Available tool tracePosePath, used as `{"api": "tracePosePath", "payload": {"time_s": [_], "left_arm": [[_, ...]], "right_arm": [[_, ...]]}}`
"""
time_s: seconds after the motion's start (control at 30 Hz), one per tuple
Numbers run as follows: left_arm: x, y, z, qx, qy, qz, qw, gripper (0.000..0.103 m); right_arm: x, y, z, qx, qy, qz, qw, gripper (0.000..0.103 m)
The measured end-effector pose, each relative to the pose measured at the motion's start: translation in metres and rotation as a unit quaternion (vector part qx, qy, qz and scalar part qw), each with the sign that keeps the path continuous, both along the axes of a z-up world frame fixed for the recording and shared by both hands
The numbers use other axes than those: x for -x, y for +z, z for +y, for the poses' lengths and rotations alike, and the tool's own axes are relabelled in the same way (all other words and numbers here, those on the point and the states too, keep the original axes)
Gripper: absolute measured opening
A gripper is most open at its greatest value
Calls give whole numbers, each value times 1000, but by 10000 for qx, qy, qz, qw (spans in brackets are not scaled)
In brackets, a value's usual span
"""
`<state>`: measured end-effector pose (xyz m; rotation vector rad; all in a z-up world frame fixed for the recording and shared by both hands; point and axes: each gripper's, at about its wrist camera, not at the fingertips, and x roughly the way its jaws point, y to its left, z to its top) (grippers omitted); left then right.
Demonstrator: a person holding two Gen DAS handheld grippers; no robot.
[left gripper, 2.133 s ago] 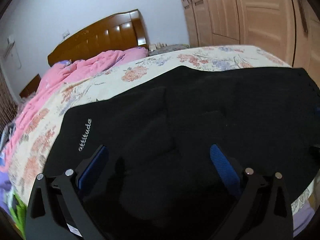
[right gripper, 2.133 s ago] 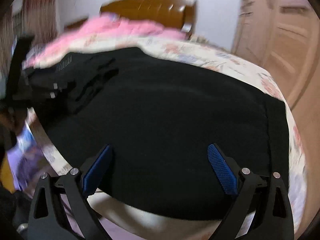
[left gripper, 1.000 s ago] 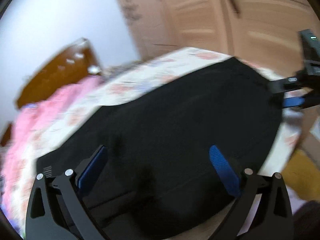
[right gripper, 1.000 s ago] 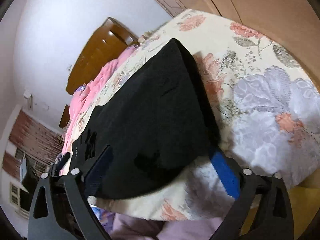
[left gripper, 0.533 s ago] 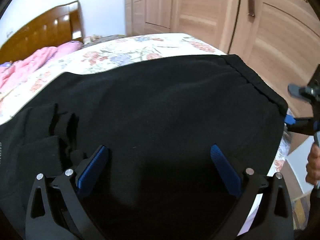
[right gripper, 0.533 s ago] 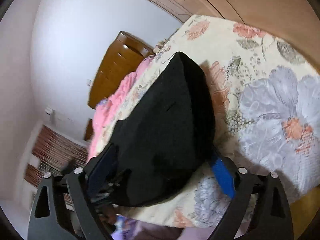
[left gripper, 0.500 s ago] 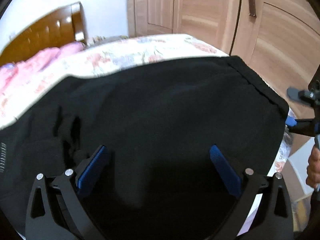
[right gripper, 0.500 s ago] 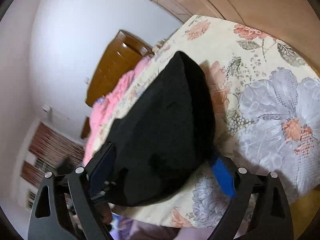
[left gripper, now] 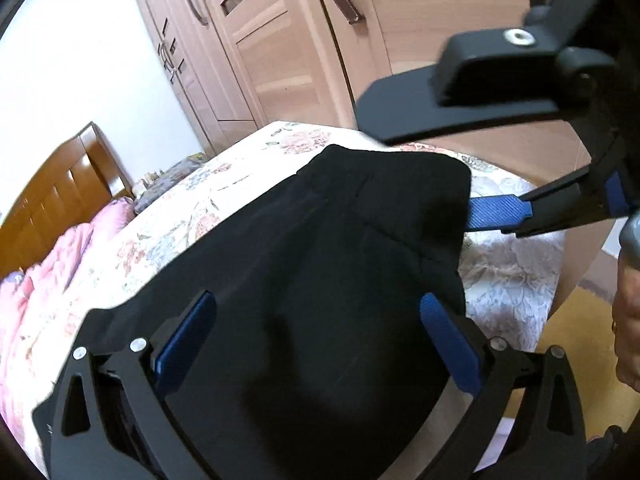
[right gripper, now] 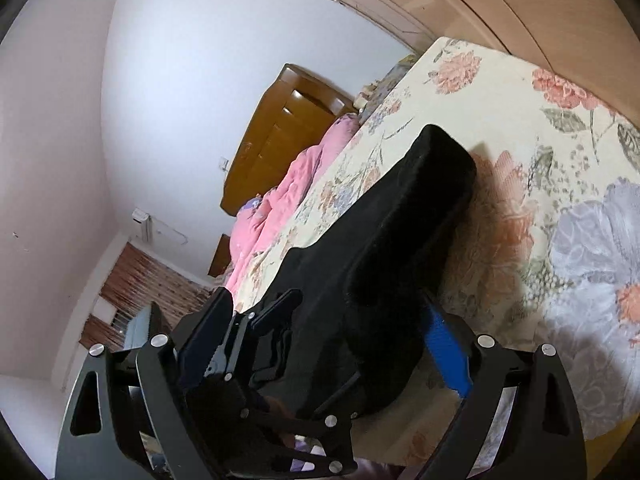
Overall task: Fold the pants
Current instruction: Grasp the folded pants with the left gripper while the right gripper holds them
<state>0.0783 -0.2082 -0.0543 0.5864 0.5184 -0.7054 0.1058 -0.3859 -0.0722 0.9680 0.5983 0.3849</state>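
The left gripper (left gripper: pixel 316 340) is standing with its jaws spread wide over the pants (left gripper: pixel 320 264), its blue pads (left gripper: pixel 450 344) clear of the cloth on either side and clamping nothing. The right gripper (right gripper: pixel 332 344) is also gaping; its jaws have just been closing a little, and the folded end of the pants is lying between them. Its lower pad (right gripper: pixel 446 346) is sitting right at the cloth's underside, perhaps brushing it, though the black fabric is making contact hard to judge. In the left view the right gripper (left gripper: pixel 480 168) is reaching in from the right, one finger above the pants' end and one blue pad (left gripper: pixel 498 212) just beside it, with part of a hand (left gripper: pixel 628 320) cut off at the frame's edge.

The pants are lying along the near edge of the bed (left gripper: pixel 508 276), their doubled end close to the foot corner. Their other end is running out of sight beneath the left gripper. In the right view the left gripper (right gripper: pixel 240 360) is hiding much of the near cloth. A pink quilt (right gripper: pixel 288 196) is lying bunched at the head of the bed, by the headboard (right gripper: pixel 280 148). Wardrobe doors (left gripper: pixel 280 40) are standing beyond the far edge.
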Motion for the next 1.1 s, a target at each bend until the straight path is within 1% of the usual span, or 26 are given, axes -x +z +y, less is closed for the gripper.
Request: {"api": "tracePosePath", "payload": {"time_s": [0.07,0.1,0.13,0.17,0.2,0.23,0.27,0.3,0.4,0.43,0.47,0.5,0.53,0.57,0.6,0.63,0.7,0.77,0.83,0.87,0.93,0.97,1.0,1.03,1.07,1.1], "left_arm": [[12,6,4,1,31,-237,9997,101],[19,11,11,96,60,-294,9995,101],[23,14,15,233,13,-244,9994,101],[29,18,20,380,-129,-110,9991,101],[33,18,19,367,-227,-72,9990,101],[37,15,14,233,-333,-123,9991,101],[39,8,4,-38,-374,-279,9989,101],[38,1,-3,-202,-373,-335,9985,101],[22,-26,-26,-610,-398,-101,9973,101],[16,-31,-30,-692,-292,-156,9971,101],[11,-35,-31,-715,-176,-222,9970,91],[3,-38,-28,-616,-28,-127,9980,70],[-6,-37,-22,-393,-9,171,9991,62],[-13,-34,-14,-89,31,465,9989,49],[-16,-29,-7,142,117,541,9984,39],[-15,-24,-4,246,102,478,9985,36],[-12,-14,1,467,156,358,9981,35],[-11,-6,6,635,177,371,9971,35],[-10,-2,7,612,167,323,9975,35],[-9,-2,8,605,140,361,9974,36],[-9,-6,9,627,80,482,9968,37],[-6,-9,7,601,8,500,9969,37],[-2,-7,6,585,-100,507,9969,37],[3,-9,5,570,-303,537,9965,37],[7,-10,6,513,-461,493,9964,39],[13,-10,9,471,-548,422,9965,40]], "right_arm": [[1,0,-1,-37,26,-45,10000,90],[1,0,-2,-54,30,-47,10000,90],[2,-1,-2,-90,26,-43,9999,90],[3,-2,-3,-126,22,-36,9999,90],[4,-3,-4,-149,21,-35,9999,90],[5,-2,-4,-172,21,-42,9998,90],[6,-2,-5,-190,21,-55,9998,90],[6,-1,-4,-203,17,-64,9998,90],[7,0,-3,-172,1,-56,9998,90],[7,0,-2,-105,-1,-38,9999,90],[9,0,-2,-49,-12,-9,10000,90],[11,-2,-2,23,-39,59,10000,90],[14,-4,-2,50,-69,119,9999,90],[16,-7,-2,41,-76,195,9998,90],[18,-10,-2,39,-81,260,9996,90],[20,-15,-3,61,-140,417,9990,90],[19,-21,-6,-73,-213,513,9984,90],[13,-24,-12,-491,-162,474,9975,90],[4,-22,-17,-840,-136,339,9958,90],[-1,-20,-18,-957,-130,275,9949,93],[-13,-16,-22,-1064,-181,281,9938,93],[-19,-15,-22,-1064,-199,326,9936,94],[-26,-17,-23,-1015,-254,498,9933,97],[-31,-20,-24,-978,-307,673,9925,97],[-38,-25,-24,-944,-344,875,9911,97],[-43,-29,-22,-932,-351,972,9903,97]]}}
